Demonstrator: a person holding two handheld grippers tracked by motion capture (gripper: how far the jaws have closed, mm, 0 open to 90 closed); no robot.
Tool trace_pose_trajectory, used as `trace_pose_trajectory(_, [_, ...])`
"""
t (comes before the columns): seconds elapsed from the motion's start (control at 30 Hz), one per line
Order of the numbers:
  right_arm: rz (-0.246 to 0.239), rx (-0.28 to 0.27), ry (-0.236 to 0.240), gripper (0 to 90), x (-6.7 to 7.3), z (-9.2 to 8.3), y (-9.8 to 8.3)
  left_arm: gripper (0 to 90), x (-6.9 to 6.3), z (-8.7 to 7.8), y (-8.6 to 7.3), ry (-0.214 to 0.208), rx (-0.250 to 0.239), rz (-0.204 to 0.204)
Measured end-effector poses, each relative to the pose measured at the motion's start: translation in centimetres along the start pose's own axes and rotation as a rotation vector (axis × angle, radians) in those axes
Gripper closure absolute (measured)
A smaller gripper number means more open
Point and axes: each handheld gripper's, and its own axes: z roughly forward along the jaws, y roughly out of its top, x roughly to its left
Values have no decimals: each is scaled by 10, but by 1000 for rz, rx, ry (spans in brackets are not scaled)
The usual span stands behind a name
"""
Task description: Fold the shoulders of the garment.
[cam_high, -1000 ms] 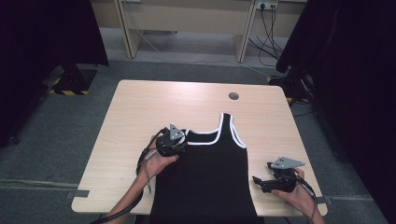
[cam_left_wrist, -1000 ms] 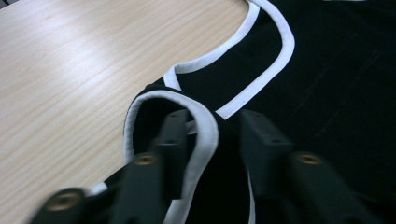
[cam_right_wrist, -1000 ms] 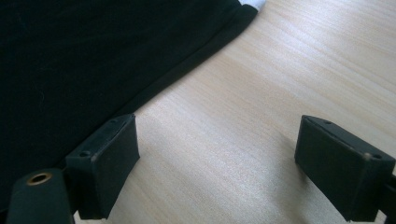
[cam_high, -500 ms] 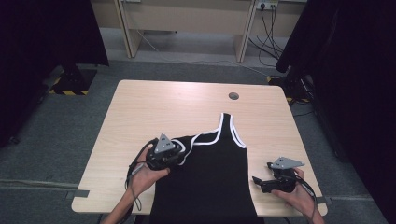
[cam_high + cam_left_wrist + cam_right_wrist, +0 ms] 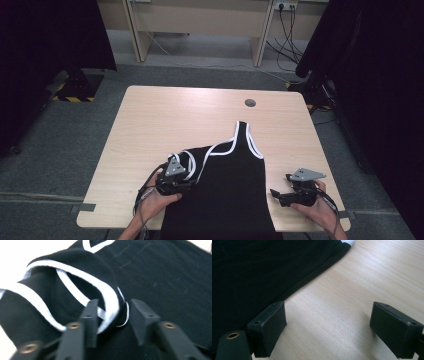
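Black top (image 5: 220, 195) lay on the table's (image 5: 165, 117) near half, one white-edged strap bunched. The left gripper (image 5: 181, 181) pinched that strap; the right gripper (image 5: 275, 194), jaws spread, rested beside the hem.

One desk (image 5: 165, 125) stood in the high view, with one round hole (image 5: 250, 103) near its far right corner. One black tank top (image 5: 225, 190) with white trim lay at the desk's near edge; it had two shoulder straps, one flat and one bunched. There were two tools: the left tool (image 5: 181, 176) over the bunched strap, and the right tool (image 5: 278, 193) near the desk's near right corner. Each tool had two black jaws. Two hands held them, the left hand (image 5: 157, 197) and the right hand (image 5: 315, 207). Behind the desk, perhaps three cables hung from one wall socket (image 5: 286, 5), though that corner was too small to count surely.
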Motion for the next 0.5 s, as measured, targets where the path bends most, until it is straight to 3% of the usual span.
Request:
trace_pose_trajectory(0.13, [2,1,4,143,0,0,0,286,-3,-5,0,29,-23,-7])
trace_pose_trajectory(0.2, [9,-4,7,148,-2,0,1,222,-4,-6,-2,58,-31,6])
trace_pose_trajectory(0.33, [27,-21,2,156,-5,2,6,147,-1,-7,-6,83,-17,1])
trace_pose_trajectory(0.5, [24,-55,10,166,-3,8,25,89,8,-5,-12,62,17,-30])
